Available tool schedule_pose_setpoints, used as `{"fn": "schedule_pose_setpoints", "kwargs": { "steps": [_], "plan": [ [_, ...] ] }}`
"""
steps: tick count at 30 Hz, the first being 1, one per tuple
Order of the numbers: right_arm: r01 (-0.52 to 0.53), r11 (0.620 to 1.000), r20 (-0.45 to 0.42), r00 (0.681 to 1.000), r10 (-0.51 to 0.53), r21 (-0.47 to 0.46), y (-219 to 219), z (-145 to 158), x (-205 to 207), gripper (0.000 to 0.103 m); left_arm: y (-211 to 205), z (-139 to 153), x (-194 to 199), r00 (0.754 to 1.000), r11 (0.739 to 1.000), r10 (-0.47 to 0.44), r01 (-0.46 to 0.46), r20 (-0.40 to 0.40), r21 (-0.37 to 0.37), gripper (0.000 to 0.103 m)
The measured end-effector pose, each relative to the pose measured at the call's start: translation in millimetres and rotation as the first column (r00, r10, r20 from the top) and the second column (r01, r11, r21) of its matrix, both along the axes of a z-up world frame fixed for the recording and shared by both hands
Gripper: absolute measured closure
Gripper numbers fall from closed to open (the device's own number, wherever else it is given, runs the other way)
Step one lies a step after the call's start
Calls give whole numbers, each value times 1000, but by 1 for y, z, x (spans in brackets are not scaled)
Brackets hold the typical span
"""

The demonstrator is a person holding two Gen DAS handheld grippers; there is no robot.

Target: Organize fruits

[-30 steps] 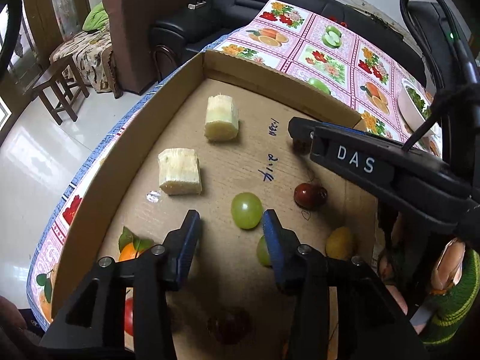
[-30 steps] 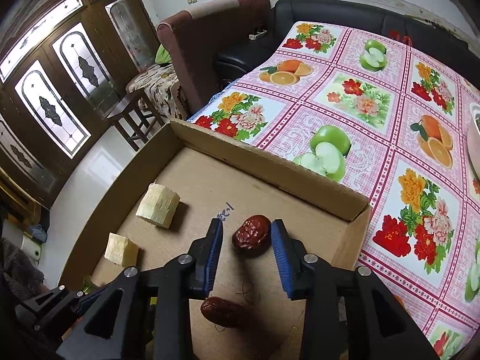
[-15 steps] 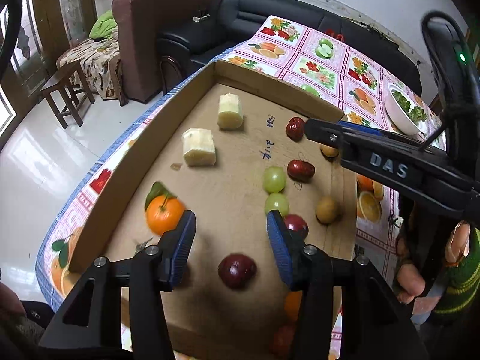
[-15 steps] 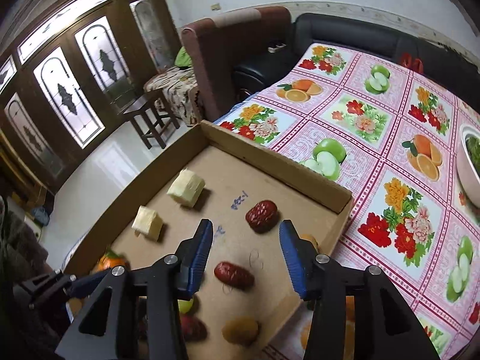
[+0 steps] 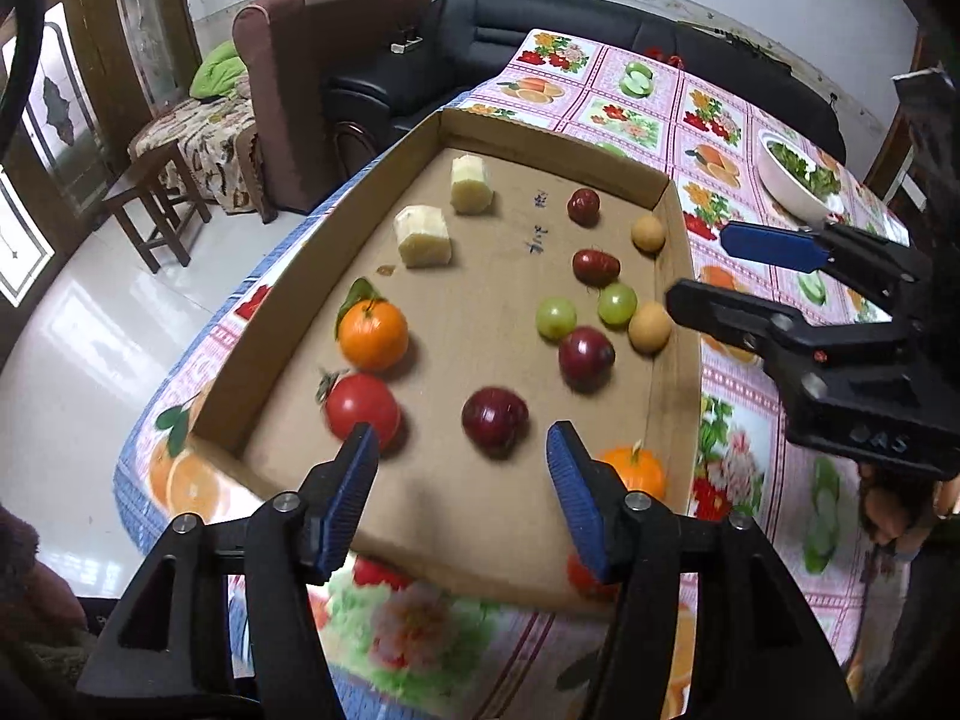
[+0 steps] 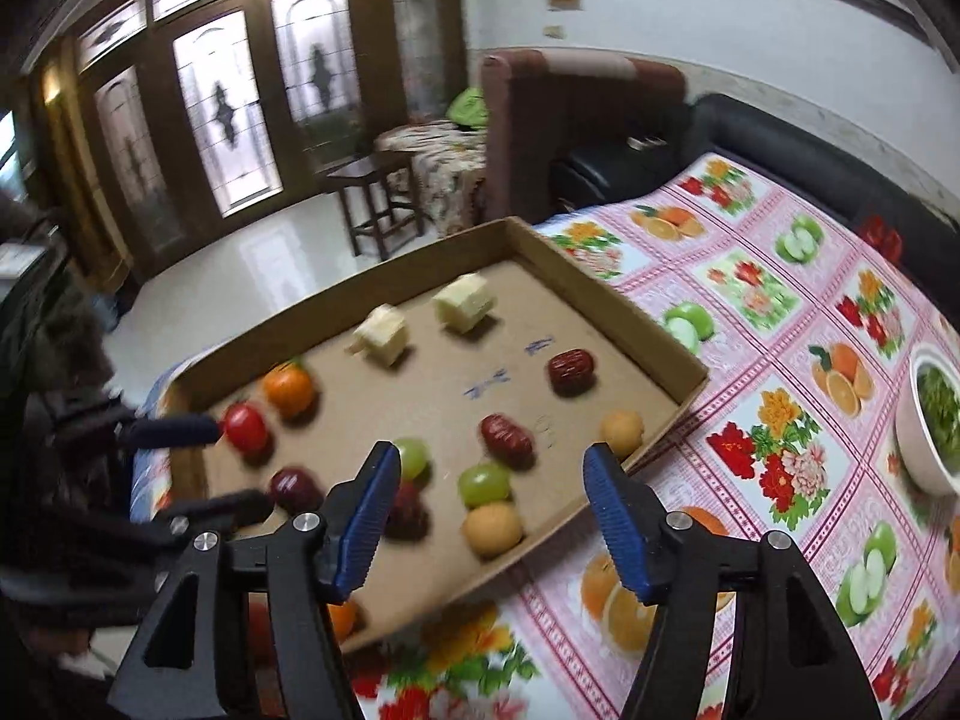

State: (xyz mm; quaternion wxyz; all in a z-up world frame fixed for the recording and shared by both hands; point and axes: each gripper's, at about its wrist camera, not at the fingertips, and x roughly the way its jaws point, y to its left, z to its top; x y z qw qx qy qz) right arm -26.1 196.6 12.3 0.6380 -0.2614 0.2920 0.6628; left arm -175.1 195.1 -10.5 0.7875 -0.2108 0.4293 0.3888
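Fruit lies spread across a shallow cardboard tray (image 5: pixel 282 324) on a table (image 5: pixel 750 120) covered with a pink fruit-and-flower cloth. In the left wrist view the left tongs (image 5: pixel 459 489) fill the lower centre of the frame, their blue-padded jaws opening wide with nothing between them, above the tray's near edge. Just beyond them sit a dark red plum (image 5: pixel 495 421) and, to its left, a red tomato (image 5: pixel 363 408); an orange (image 5: pixel 373 334) with a leaf lies further up on the left. Two pale cut chunks (image 5: pixel 423 235) rest near the upper centre. Toward the tray's right wall are two green grapes (image 5: pixel 556 318), two red dates (image 5: pixel 595 265), a second plum (image 5: pixel 586 355) and two small tan fruits (image 5: pixel 649 327). Another orange (image 5: pixel 633 468) sits against the outside of the tray's near right corner. The right tongs (image 5: pixel 702 270) reach in from the right edge of that view, above the tray's right wall. In the right wrist view the right tongs (image 6: pixel 489 507) occupy the lower centre, jaws opening and empty, over the tray's near edge. A white bowl of greens (image 6: pixel 930 420) stands on the table at the right edge.
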Motion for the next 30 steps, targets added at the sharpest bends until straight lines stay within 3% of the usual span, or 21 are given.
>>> {"fn": "schedule_pose_setpoints", "kwargs": {
  "steps": [7,24,30],
  "plan": [
    [-143,990,31,989,143,8,-32,2,-15,32,-20,5,-17,1000,1000,-6,6,-2,30,43],
    [-260,963,69,962,265,-75,-56,-14,-33,30,-46,14,-31,1000,998,-28,28,8,57,43],
    [-261,963,77,961,267,-72,-59,-15,-36,30,-51,20,-33,999,994,-26,23,23,107,43]
  ]
}}
